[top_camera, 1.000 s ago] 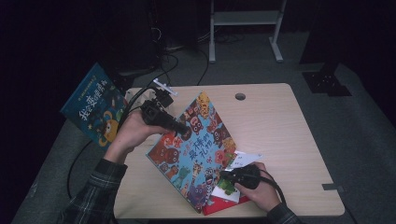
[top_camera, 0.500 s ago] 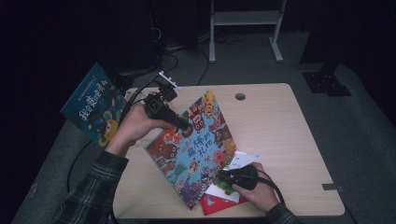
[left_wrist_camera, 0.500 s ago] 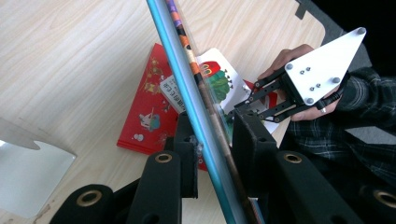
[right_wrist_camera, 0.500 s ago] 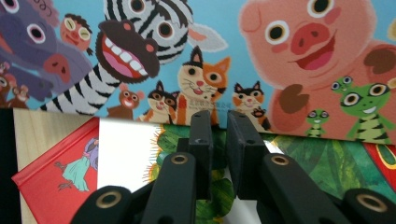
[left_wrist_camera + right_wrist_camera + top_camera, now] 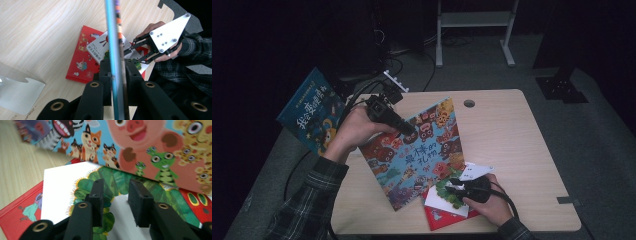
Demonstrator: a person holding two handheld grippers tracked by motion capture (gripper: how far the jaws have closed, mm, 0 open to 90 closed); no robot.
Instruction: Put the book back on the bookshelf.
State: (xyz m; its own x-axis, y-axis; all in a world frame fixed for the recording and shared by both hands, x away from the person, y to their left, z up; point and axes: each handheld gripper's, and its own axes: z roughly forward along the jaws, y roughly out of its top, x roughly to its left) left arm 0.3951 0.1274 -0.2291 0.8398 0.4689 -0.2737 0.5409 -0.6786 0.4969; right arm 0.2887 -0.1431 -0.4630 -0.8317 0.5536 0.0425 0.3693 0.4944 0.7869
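Observation:
A picture book covered in cartoon animals stands tilted up off the wooden table. My left gripper is shut on its upper left edge. In the left gripper view the book runs edge-on between the pads, and the jaws have just been closing on it. Near the front edge a white caterpillar book lies on a red book. My right gripper hovers over the white book. Its jaws have just been opening and stand apart with nothing gripped between them.
A dark blue book leans beyond the table's left edge. A clear plastic stand sits on the table to the left in the left gripper view. A cable hole marks the table's far side. Cables trail behind the left hand.
The animal book has tipped up and its lower corner has swung left, uncovering more of the white book. The right gripper's jaws have parted. Both hands stayed roughly in place.

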